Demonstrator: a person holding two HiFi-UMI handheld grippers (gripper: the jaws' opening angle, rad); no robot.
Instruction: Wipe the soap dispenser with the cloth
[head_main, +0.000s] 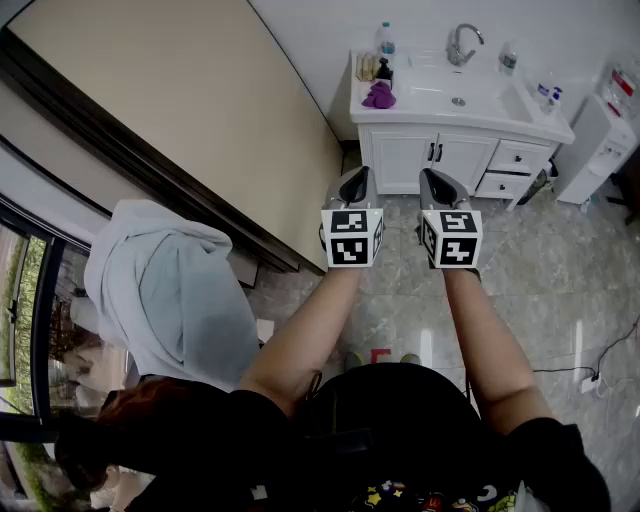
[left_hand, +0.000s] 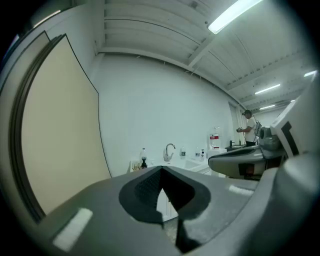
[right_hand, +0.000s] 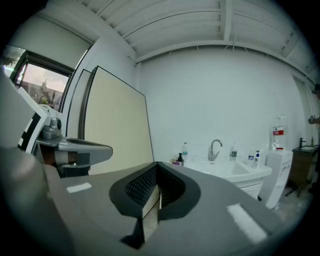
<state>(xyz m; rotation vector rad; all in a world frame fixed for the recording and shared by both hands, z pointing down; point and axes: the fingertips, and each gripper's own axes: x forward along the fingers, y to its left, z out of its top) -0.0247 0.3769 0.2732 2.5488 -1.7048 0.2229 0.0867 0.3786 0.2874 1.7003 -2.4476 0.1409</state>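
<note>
purple cloth (head_main: 379, 96) beside soap dispenser (head_main: 384, 70) on vanity (head_main: 440, 117)

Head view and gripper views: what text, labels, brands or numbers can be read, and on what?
None readable.
Bottle label by the faucet: too small.
Red label on the white unit: blurred.
Marker cubes: square patterns only, no words.
Shirt print: cut off, unreadable.

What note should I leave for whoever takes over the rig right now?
Left gripper: shut, empty. Right gripper: shut, empty. Both are held out side by side, well short of the vanity.
The purple cloth lies on the counter left of the basin. The dark pump dispenser stands just behind it.
Done: nothing yet, cloth untouched.
Left: walk up, pick up the cloth, wipe the dispenser.
</note>
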